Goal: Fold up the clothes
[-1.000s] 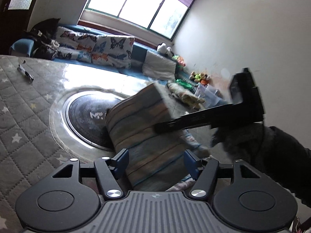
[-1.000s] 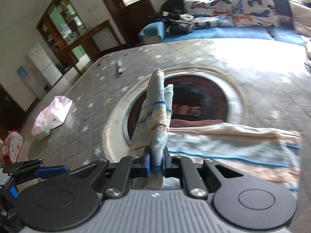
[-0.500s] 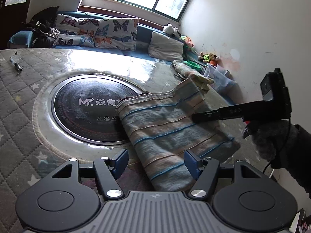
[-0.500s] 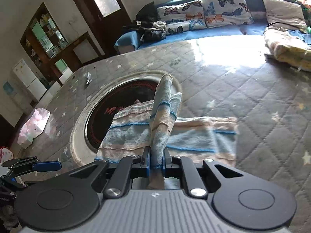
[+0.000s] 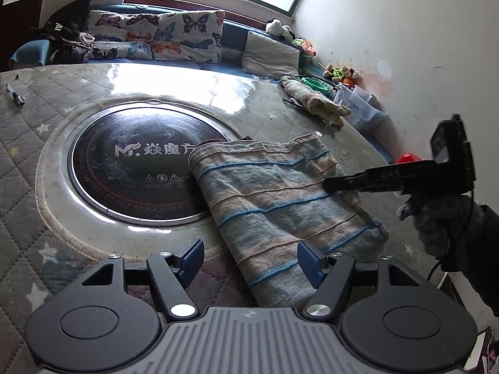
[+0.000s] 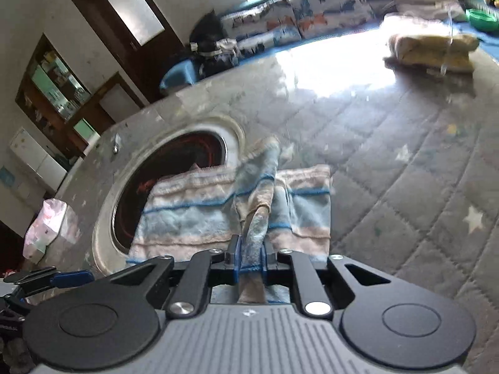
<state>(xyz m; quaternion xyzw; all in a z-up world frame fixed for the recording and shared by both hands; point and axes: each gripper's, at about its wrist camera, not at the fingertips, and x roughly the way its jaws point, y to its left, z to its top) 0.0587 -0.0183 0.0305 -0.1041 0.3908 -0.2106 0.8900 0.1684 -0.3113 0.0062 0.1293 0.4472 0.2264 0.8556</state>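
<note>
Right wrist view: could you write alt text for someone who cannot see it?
Black tongs pinch a raised fold of a blue and beige striped towel, which lies on a quilted star-patterned table partly over a round dark cooktop. The picture is slightly blurred.

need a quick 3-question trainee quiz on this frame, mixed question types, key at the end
1. True or false: the left gripper is clamped on the striped towel.
2. Which gripper holds a pinched fold of the towel? A) left B) right C) neither
3. Fill in: the towel's far corner overlaps the round black ____ set in the quilted table cover.

Key:
1. False. Its jaws stand wide apart with the towel lying between them.
2. B. The right gripper has its pads closed on a raised fold.
3. Cooktop.
</note>
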